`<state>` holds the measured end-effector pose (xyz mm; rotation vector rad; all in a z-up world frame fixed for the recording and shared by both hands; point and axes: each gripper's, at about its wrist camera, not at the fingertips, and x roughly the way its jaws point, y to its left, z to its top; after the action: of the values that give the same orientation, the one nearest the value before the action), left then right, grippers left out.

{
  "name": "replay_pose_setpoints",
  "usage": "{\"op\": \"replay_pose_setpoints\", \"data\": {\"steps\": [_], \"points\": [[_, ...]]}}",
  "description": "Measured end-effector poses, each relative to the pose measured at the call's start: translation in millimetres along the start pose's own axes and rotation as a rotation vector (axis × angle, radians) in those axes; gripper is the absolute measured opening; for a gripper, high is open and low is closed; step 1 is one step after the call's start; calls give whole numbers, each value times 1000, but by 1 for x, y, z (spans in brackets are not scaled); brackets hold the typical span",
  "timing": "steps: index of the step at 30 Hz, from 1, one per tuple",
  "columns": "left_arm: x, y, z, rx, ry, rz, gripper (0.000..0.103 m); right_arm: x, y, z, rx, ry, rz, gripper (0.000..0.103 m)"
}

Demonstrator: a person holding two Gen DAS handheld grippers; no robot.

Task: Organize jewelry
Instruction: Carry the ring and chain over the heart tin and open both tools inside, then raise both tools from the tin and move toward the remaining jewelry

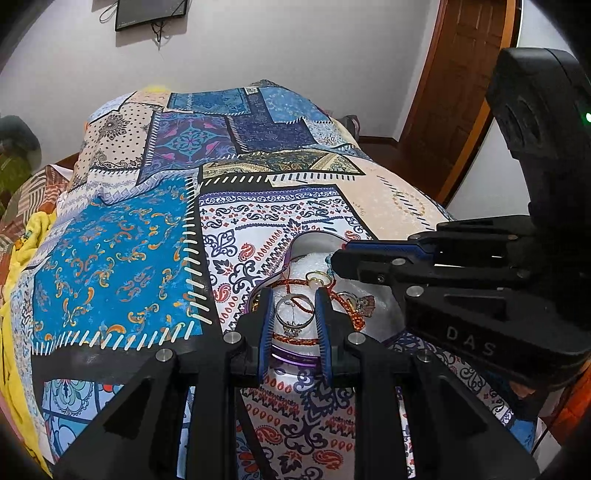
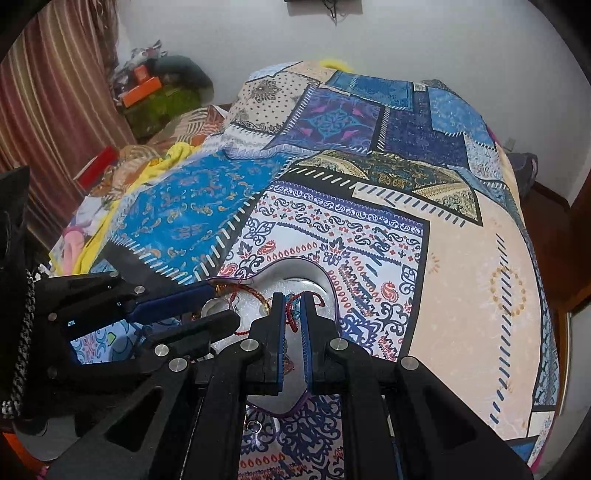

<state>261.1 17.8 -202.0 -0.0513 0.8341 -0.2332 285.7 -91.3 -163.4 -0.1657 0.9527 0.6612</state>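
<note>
A heart-shaped white tray with a purple rim (image 1: pixel 295 356) (image 2: pixel 325 275) lies on the patterned bedspread and holds jewelry. In the left wrist view my left gripper (image 1: pixel 293 301) hovers over it, jaws partly open around a silver ring (image 1: pixel 293 312); contact is unclear. Red and orange braided bracelets (image 1: pixel 295 282), a gold ring (image 1: pixel 317 277) and a metal charm (image 1: pixel 364 304) lie around it. My right gripper (image 2: pixel 292 308) (image 1: pixel 334 260) is over the same tray, jaws narrowly apart with a red cord (image 2: pixel 291 321) between them; whether it is pinched is unclear.
The patchwork bedspread (image 1: pixel 122 251) (image 2: pixel 480 277) covers the bed. A yellow cloth (image 1: pixel 33 229) lies at the left edge. A small ring (image 2: pixel 255 426) lies on the bedspread just outside the tray. A wooden door (image 1: pixel 461 92), wall screen (image 1: pixel 147 14), curtain (image 2: pixel 55 92) and clutter (image 2: pixel 155 88) stand beyond.
</note>
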Motion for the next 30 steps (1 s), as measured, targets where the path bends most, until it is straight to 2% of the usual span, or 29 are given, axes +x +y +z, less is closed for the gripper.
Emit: {"op": "replay_pose_setpoints", "data": {"steps": [9,11,15,30], "points": [[-7,3,1,-10,-5,11,21,-3,-1,0,6,24,17,10],[-11,4,1,-14,-8,13,21,-6,0,0,6,21,14,15],[-17,5,2,-20,-11,19,21,-13,2,-1,-1,8,3,35],[-58,-4,3,-5,-64,65,21,-57,7,-8,1,-70,-38,35]]}}
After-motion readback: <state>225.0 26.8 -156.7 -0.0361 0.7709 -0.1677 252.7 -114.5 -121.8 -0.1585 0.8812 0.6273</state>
